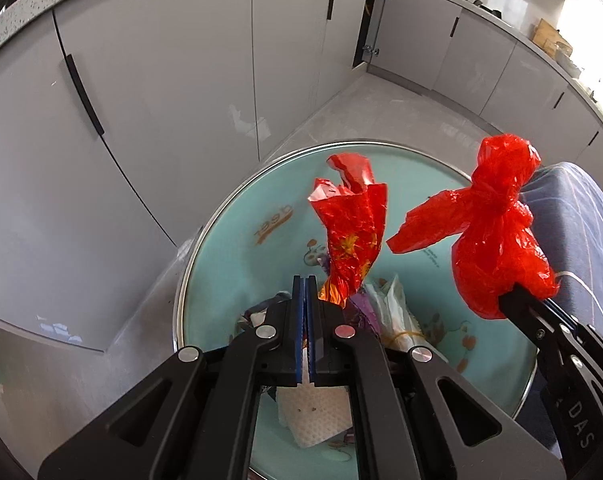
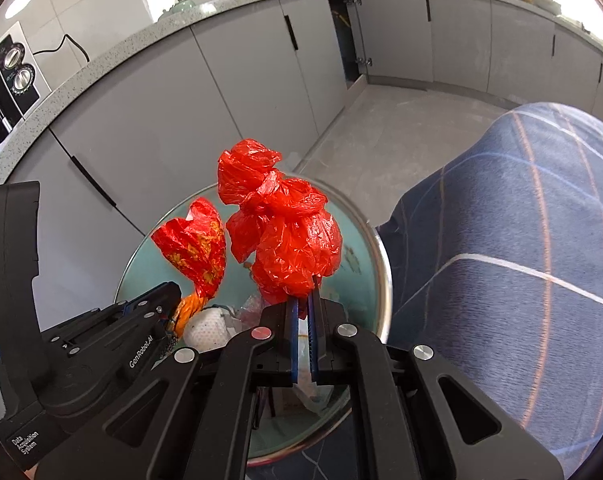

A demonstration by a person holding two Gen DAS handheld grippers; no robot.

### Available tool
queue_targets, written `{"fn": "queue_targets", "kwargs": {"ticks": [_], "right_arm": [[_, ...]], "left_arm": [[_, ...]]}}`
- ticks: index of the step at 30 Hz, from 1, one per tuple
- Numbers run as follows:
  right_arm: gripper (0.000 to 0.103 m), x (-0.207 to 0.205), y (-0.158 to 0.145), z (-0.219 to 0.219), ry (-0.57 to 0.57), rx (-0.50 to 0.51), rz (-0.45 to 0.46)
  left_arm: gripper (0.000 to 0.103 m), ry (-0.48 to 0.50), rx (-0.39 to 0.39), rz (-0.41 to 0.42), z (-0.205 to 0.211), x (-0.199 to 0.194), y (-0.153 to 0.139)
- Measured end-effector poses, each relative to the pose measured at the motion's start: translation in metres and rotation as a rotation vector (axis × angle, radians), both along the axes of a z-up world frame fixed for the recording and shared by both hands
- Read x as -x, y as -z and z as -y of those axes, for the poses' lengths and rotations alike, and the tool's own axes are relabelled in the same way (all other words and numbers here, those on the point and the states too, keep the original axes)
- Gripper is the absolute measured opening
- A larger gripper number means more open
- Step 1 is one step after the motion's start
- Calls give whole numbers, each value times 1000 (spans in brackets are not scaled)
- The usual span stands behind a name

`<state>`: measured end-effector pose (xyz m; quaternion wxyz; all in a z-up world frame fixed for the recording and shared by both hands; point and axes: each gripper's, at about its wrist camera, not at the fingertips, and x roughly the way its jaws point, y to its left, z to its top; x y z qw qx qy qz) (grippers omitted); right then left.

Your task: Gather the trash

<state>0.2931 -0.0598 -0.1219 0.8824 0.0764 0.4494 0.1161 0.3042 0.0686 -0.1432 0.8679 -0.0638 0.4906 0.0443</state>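
My left gripper [image 1: 305, 280] is shut on a red and gold foil wrapper [image 1: 351, 224], holding it above a round teal glass-topped table [image 1: 237, 248]. The wrapper also shows in the right wrist view [image 2: 197, 248]. My right gripper [image 2: 303, 300] is shut on a knotted red plastic bag [image 2: 289, 232], held above the table; the bag also shows in the left wrist view [image 1: 497, 240]. Loose trash lies on the table below: a white paper towel [image 1: 313, 412] and crumpled plastic packaging [image 1: 389, 308].
Grey kitchen cabinets [image 1: 161, 80] under a speckled counter [image 2: 141, 36] run along the far side. A blue plaid cushioned seat [image 2: 521, 260] stands right of the table. One cabinet door [image 1: 367, 20] is open. A microwave [image 2: 9, 72] sits on the counter.
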Motion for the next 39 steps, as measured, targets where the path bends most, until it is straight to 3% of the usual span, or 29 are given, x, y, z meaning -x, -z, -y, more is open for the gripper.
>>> {"fn": "queue_targets", "kwargs": {"ticks": [4, 7, 11, 19, 22, 25, 27, 29, 31, 32, 39], "right_arm": [[10, -4, 10, -1, -9, 2, -22], [23, 1, 11, 3, -8, -13, -20], [24, 13, -2, 13, -1, -30, 29], [24, 38, -22, 33, 50, -46, 101], [33, 45, -21, 32, 48, -44, 106], [35, 52, -18, 34, 42, -44, 99], [40, 57, -17, 38, 43, -67, 90], [53, 64, -19, 39, 41, -77, 98], [65, 73, -23, 40, 38, -77, 118], [67, 76, -25, 38, 35, -78, 120], [74, 102, -39, 45, 55, -98, 155]], "left_arm": [[3, 1, 3, -16, -1, -4, 6], [5, 8, 22, -24, -2, -3, 9], [16, 10, 5, -5, -4, 0, 5], [16, 18, -21, 29, -1, 13, -4], [16, 22, -50, 64, 1, 24, -9], [16, 14, -46, 97, -1, 38, -15], [22, 16, -47, 108, -3, 47, -18], [47, 5, -60, 123, -6, 58, -19], [51, 10, -62, 137, -7, 65, -23], [57, 2, -79, 137, -6, 69, -24], [67, -25, -106, 232, -12, 103, -51]]}}
